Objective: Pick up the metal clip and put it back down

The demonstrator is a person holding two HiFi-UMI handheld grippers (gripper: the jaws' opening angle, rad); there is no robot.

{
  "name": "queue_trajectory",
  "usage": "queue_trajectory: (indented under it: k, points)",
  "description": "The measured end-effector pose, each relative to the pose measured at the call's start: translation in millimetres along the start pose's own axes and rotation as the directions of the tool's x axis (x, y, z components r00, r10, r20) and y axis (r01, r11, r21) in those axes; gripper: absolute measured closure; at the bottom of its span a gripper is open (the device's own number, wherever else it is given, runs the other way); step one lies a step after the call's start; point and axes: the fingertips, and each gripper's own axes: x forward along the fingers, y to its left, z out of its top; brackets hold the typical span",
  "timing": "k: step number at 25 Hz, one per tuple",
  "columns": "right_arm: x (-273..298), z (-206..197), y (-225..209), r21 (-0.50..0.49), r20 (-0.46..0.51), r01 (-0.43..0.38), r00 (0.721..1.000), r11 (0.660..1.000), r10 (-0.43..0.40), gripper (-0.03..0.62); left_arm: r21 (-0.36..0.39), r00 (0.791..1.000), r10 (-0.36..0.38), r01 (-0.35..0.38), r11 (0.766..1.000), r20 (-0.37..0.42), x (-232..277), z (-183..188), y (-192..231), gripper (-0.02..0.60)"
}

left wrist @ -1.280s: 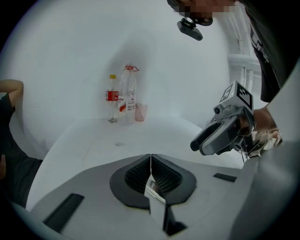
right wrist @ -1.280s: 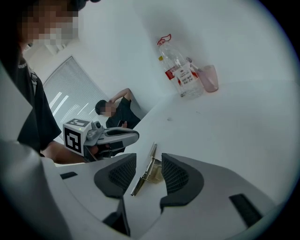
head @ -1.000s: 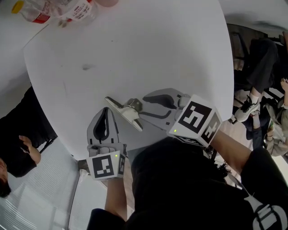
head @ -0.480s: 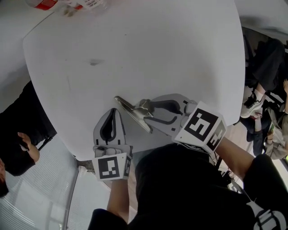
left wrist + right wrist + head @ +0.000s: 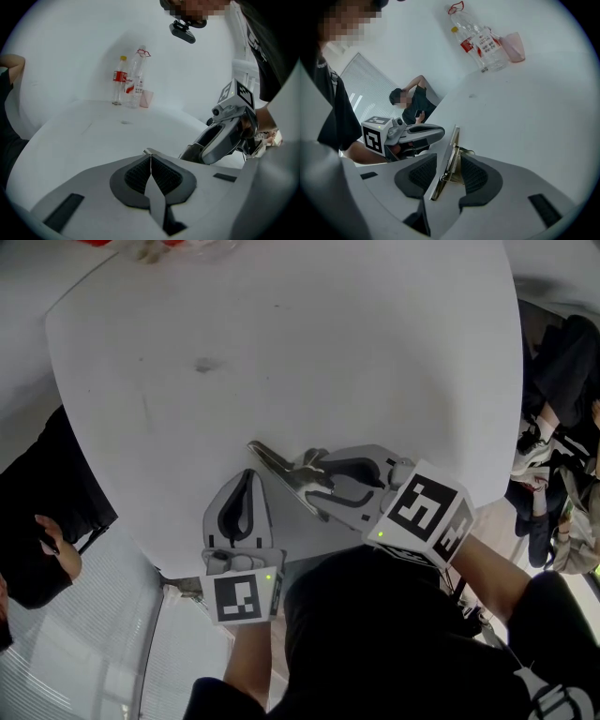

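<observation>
Keeping my left gripper (image 5: 150, 157) parked by the near edge of the white table (image 5: 375, 352), I have its jaws pressed flat together with nothing between them. As far as I can judge, it has no part in this step.

Just to its right is the metal clip (image 5: 452, 143). It stands on edge, its long plate pointing away from me toward the middle of the table, its spring showing between my pads.

Right of that, my right gripper (image 5: 313, 486) is clenched on the clip. Its jaws close in from both sides, one against the plate and the other against the spring and handle, so the clip is pinched across its thickness. I take this as the carrying part of the job: the grasp is made and the putting down is not yet done. From the head view I cannot tell whether the clip's lower edge is clear of the table or just touching it.

The next move, I think, calls for lowering it gently until it rests on the bare surface in front of me. Then I would spread the right jaws wide enough to free the spring side and draw back along their own line so the clip is not dragged. My left gripper sits just beside the clip, so I should mind it.
</observation>
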Motion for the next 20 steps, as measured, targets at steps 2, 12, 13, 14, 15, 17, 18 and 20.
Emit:
queue_trajectory:
  k: [2, 12, 13, 14, 15, 17, 18, 20]
  points:
    - [3.2, -0.3, -1.7, 0.003, -0.003, 0.006, 1.000, 1.000, -0.006, 0.430, 0.015, 1.000, -0.001, 0.001, 1.000, 0.000, 1.2, 1.0, -1.6, 0.558]
    - [11.9, -3.1, -3.7, 0.068, -0.011, 0.009, 1.000, 0.998, -0.008, 0.474, 0.031, 1.000, 0.002, -0.001, 1.000, -0.010, 1.7, -0.8, -3.5, 0.558]
    - [12.3, -3.0, -3.9, 0.074, -0.010, 0.004, 1.000, 0.997, -0.003, 0.476, 0.043, 1.000, 0.002, -0.002, 0.999, -0.011, 2.1, -0.9, -3.6, 0.558]
    - [12.4, -2.7, -4.3, 0.080, -0.008, -0.001, 1.000, 0.997, 0.002, 0.476, 0.055, 1.000, 0.002, -0.002, 0.998, -0.014, 2.7, -1.3, -4.1, 0.558]
    - [12.3, -2.5, -4.7, 0.086, -0.007, -0.005, 1.000, 0.996, 0.005, 0.478, 0.069, 1.000, 0.002, 0.000, 0.998, -0.019, 3.3, -2.1, -5.0, 0.558]
    - [12.0, -1.8, -5.5, 0.109, -0.005, -0.010, 1.000, 0.994, 0.011, 0.482, 0.094, 1.000, -0.002, 0.004, 0.996, -0.029, 4.5, -3.8, -6.7, 0.558]
    - [11.7, -1.4, -5.6, 0.125, -0.002, -0.013, 1.000, 0.992, 0.013, 0.487, 0.099, 0.999, -0.003, 0.006, 0.995, -0.034, 4.8, -4.2, -7.4, 0.558]
    - [11.0, -1.3, -4.4, 0.152, 0.004, -0.019, 1.000, 0.988, 0.019, 0.494, 0.090, 0.999, -0.005, 0.009, 0.996, -0.041, 4.0, -4.3, -8.3, 0.558]
